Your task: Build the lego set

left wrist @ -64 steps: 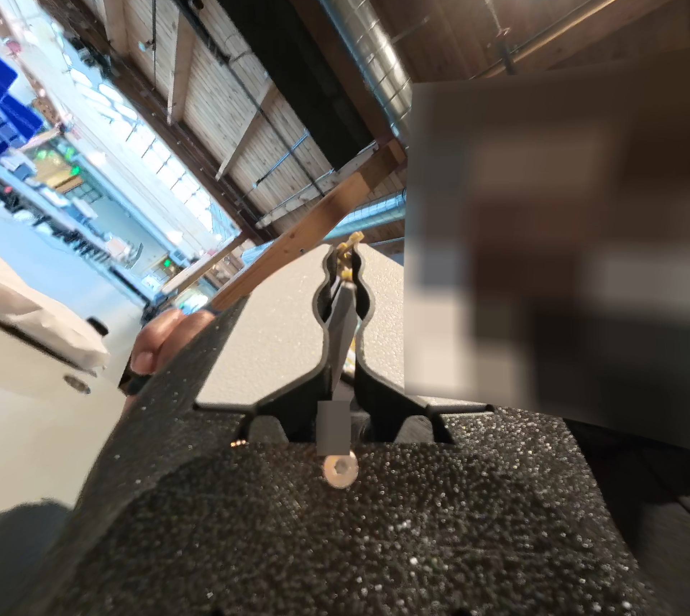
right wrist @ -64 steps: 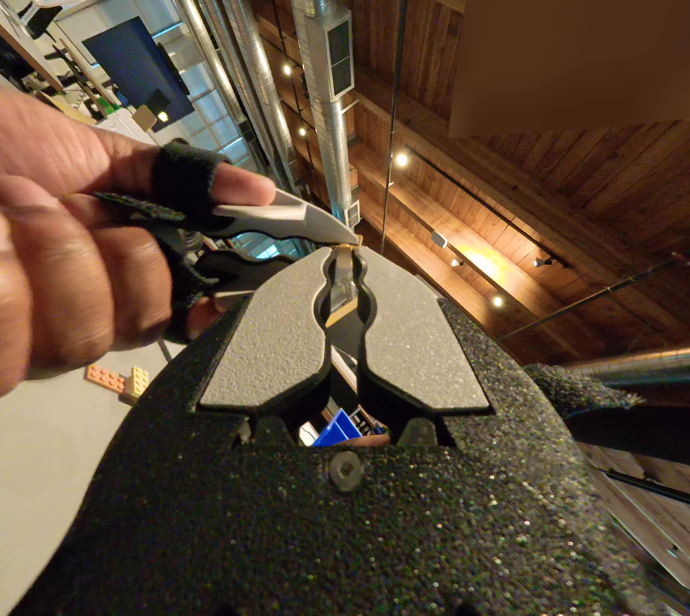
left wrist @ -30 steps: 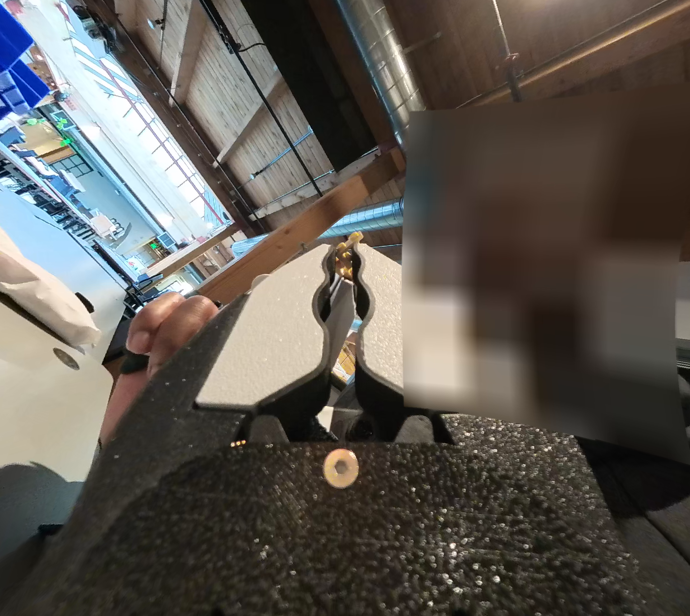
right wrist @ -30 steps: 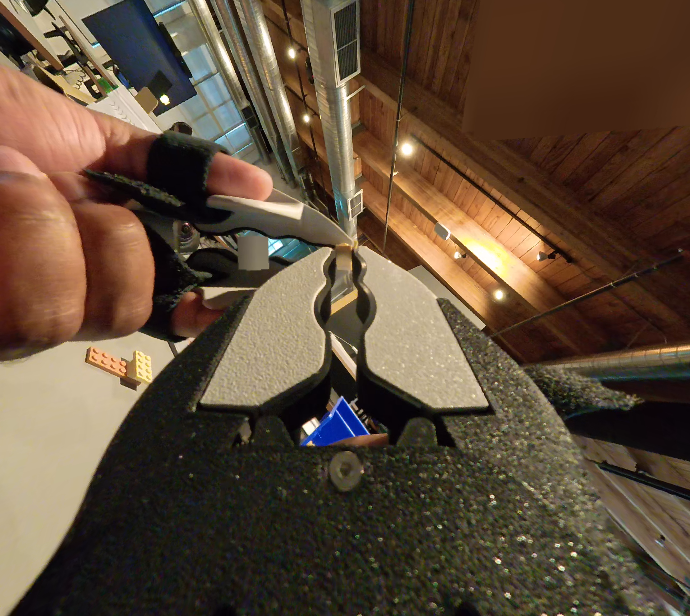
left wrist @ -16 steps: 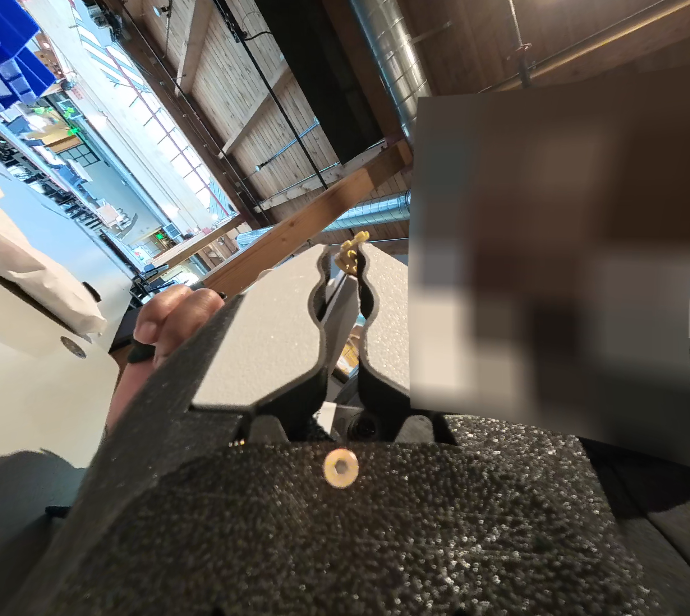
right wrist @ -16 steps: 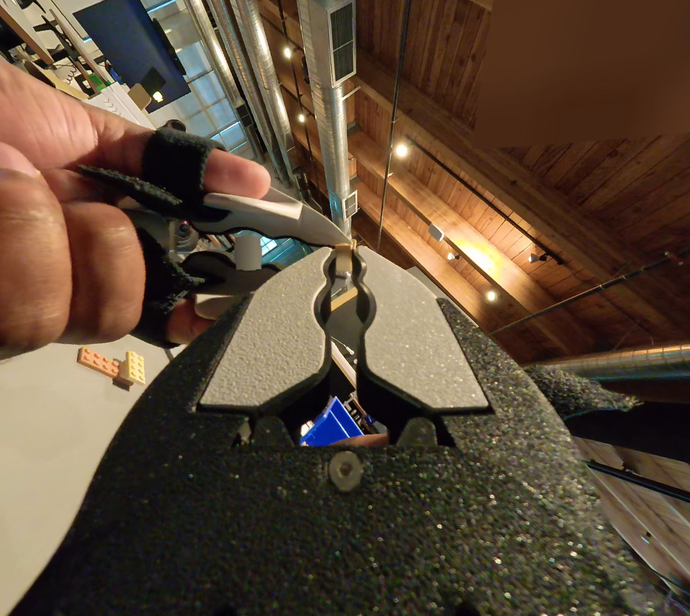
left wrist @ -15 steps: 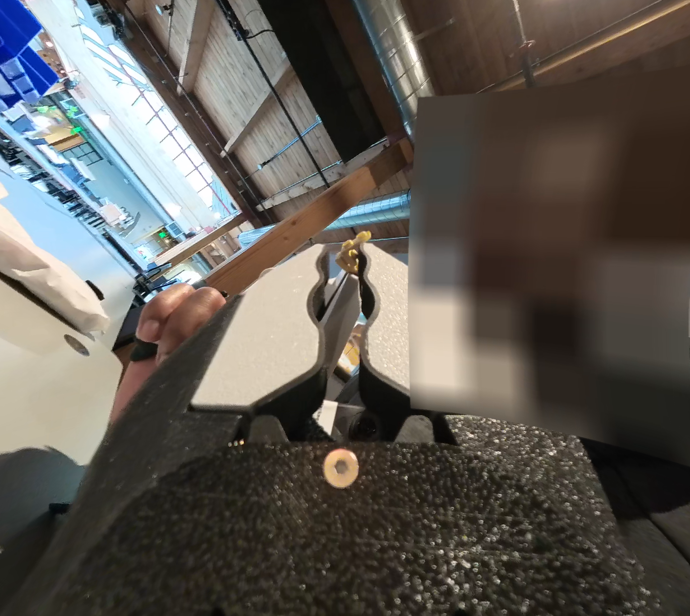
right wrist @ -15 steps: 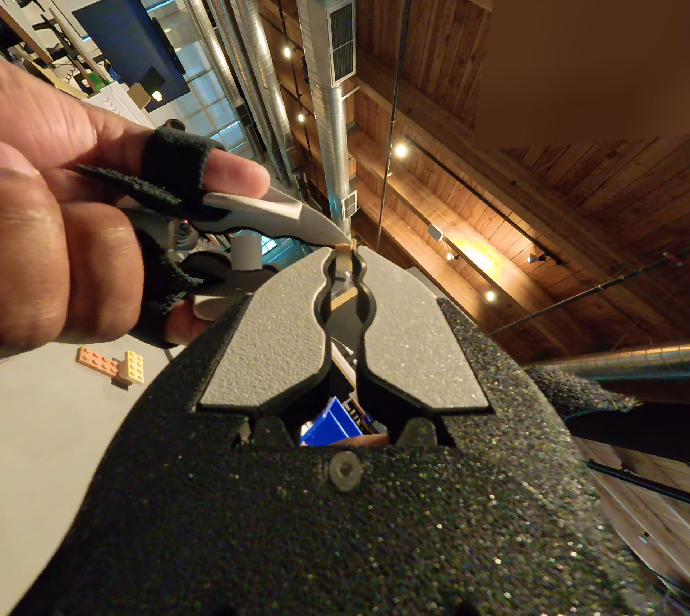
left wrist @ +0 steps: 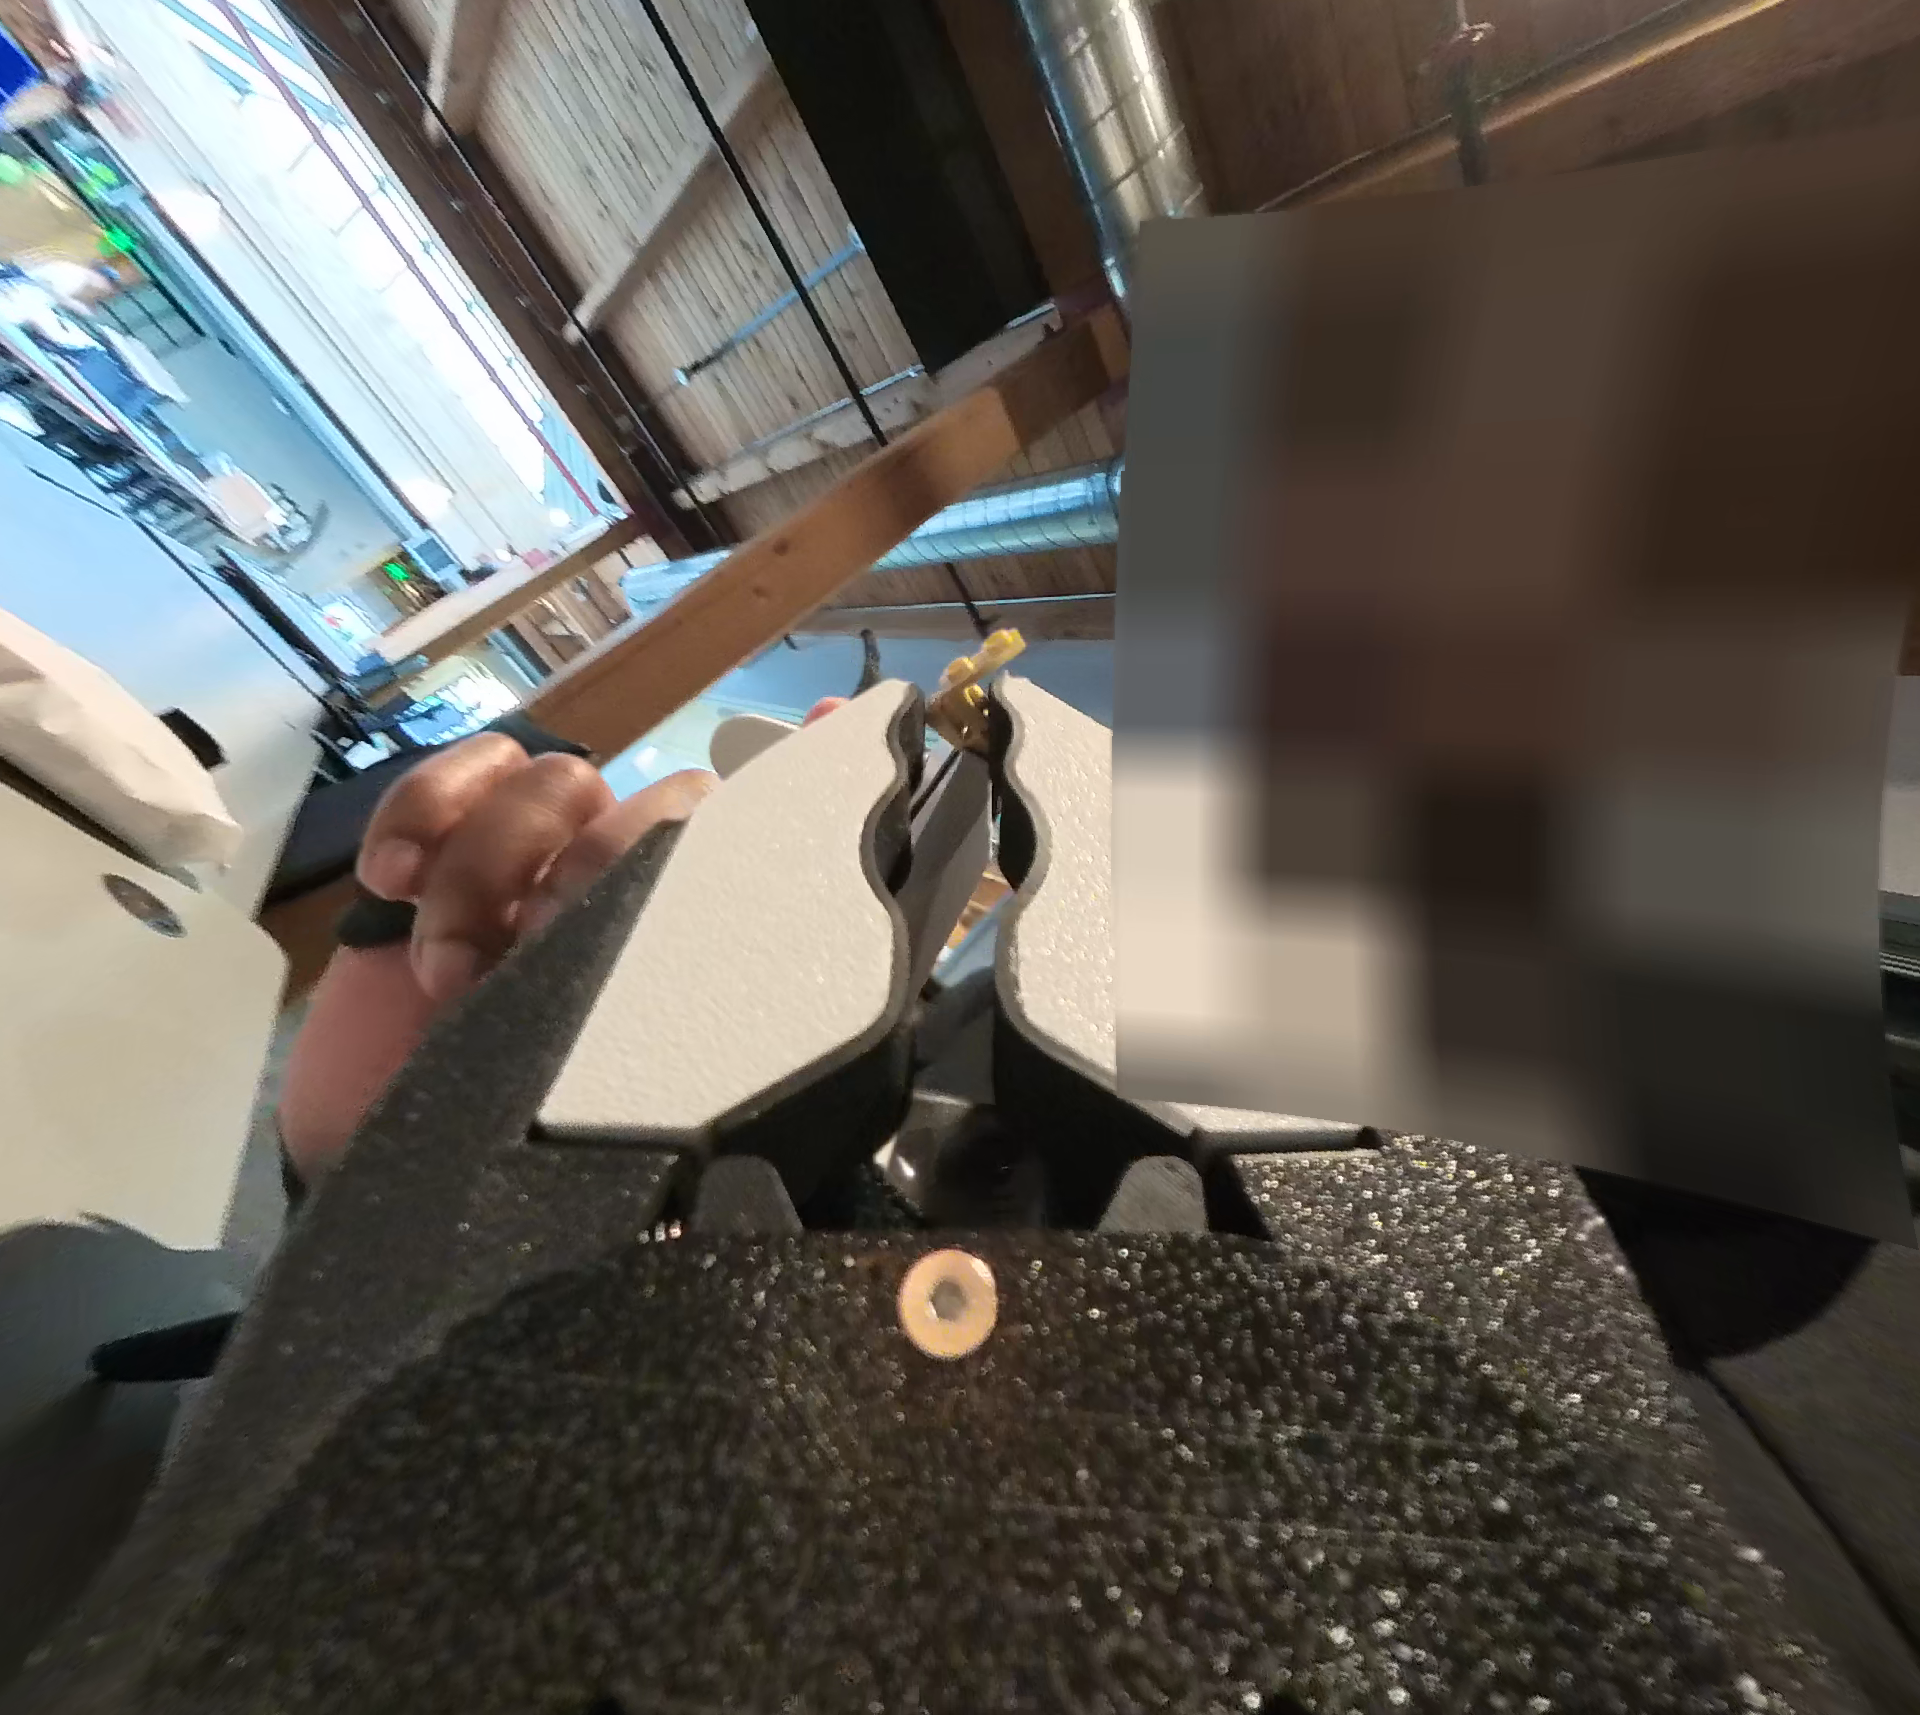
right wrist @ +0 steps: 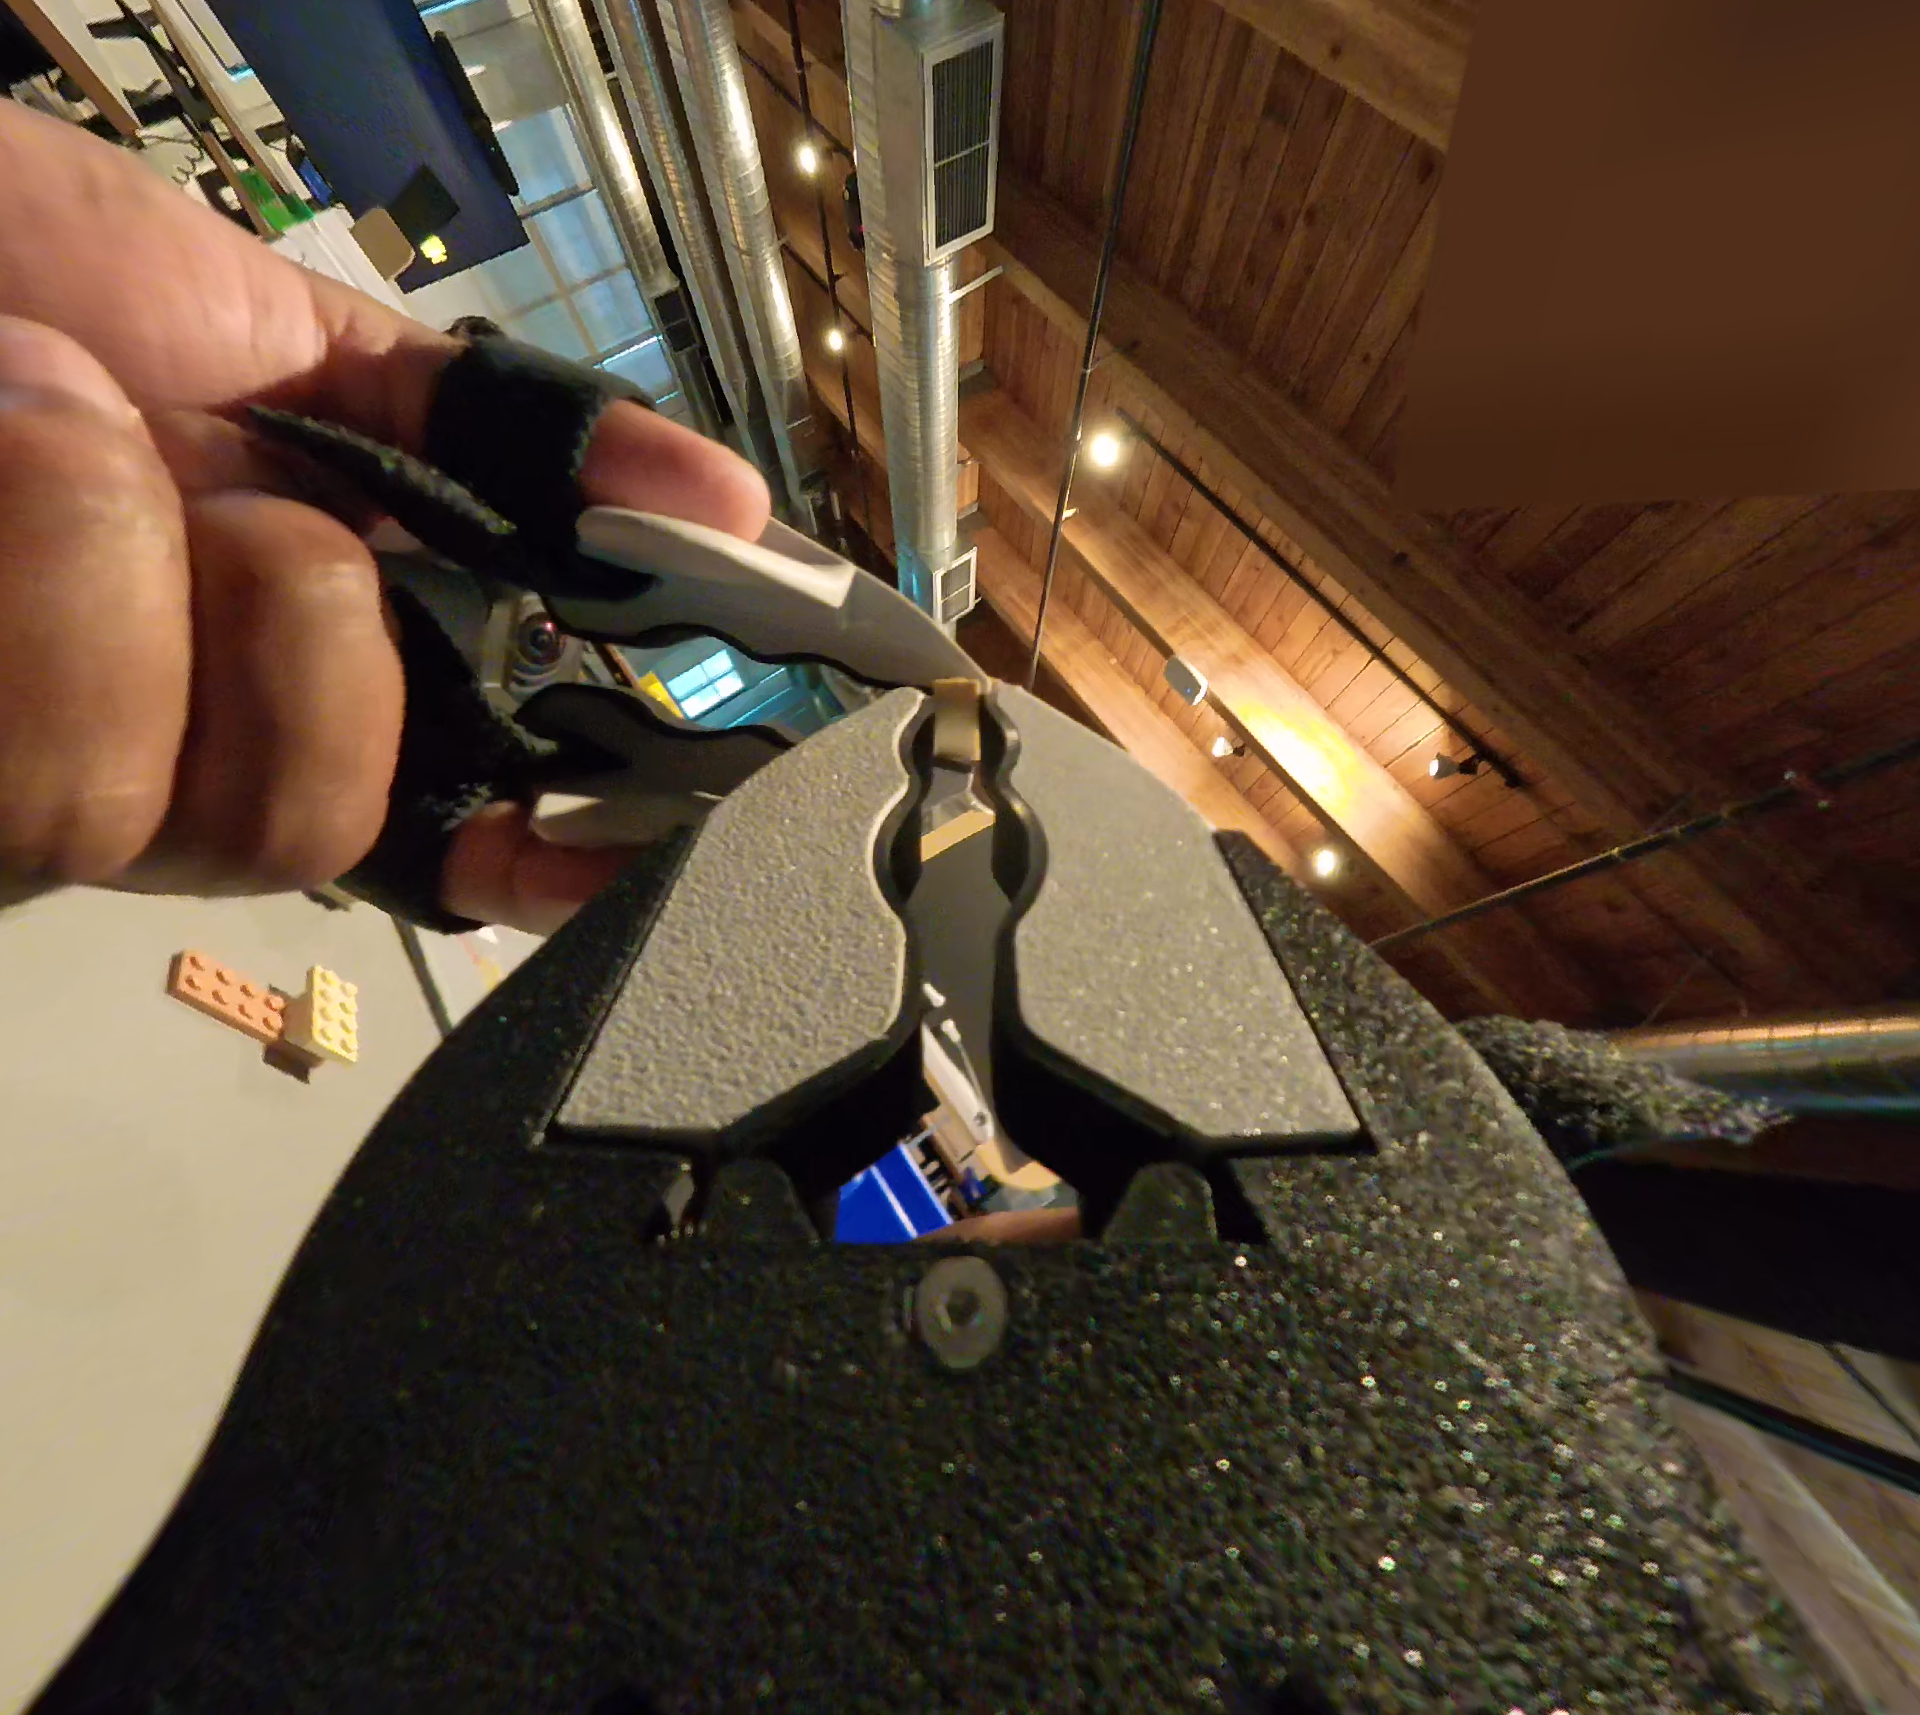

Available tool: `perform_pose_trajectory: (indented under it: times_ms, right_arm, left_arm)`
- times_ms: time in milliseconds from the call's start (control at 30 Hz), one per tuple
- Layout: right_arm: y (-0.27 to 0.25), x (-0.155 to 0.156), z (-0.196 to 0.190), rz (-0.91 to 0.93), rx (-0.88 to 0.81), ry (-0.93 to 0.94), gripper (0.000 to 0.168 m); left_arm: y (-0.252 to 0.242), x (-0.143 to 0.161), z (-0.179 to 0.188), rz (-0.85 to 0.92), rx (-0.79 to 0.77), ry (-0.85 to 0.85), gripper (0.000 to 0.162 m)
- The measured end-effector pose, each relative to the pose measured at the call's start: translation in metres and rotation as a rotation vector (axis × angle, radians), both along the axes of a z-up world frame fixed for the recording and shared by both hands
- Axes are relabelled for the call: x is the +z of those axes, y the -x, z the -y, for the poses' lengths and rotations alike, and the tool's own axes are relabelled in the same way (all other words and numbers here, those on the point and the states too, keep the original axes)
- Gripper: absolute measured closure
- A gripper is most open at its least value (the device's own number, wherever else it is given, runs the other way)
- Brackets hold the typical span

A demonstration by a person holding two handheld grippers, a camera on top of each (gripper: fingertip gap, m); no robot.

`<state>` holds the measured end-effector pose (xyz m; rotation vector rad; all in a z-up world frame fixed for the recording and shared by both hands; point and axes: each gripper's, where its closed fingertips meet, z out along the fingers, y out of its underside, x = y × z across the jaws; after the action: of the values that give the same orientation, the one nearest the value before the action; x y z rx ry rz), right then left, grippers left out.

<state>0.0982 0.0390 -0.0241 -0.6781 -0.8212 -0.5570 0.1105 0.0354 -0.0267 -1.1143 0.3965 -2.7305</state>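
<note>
Fingers of both my grippers pinch small lego pieces, tips touching overhead.
My left gripper (left wrist: 961, 709) clamps a yellow piece (left wrist: 971, 678); my right gripper (right wrist: 958, 720) clamps a tan piece (right wrist: 956, 730). Misaligned pressing could pop either loose. Since earlier, the hand (left wrist: 468, 844) rose; bricks (right wrist: 275, 1005) lie untouched on the table (right wrist: 125, 1198).

the small yellow lego piece (left wrist: 971, 697) is mostly buried between the left gripper (left wrist: 958, 715) fingers (left wrist: 790, 896), its shape too small to tell. the tan piece (right wrist: 957, 723) in the right gripper (right wrist: 958, 701) shows only its top edge. a person's hand (right wrist: 177, 522) is cut off at the left edge.
</note>
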Motion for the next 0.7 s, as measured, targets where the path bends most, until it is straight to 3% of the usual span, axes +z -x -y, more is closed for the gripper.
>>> perform_pose_trajectory:
  times_ms: [267,700]
  right_arm:
    - [0.0029,0.0002,0.0031,0.03,0.0,-0.022,0.161]
    - [0.0045,-0.0015,0.0048,0.0,0.041,-0.005,0.161]
  left_arm:
    - [0.0023,0.0017,0.0031,0.035,-0.073,0.047,0.152]
    - [0.0037,0.002,0.0045,0.063,-0.028,0.013,0.153]
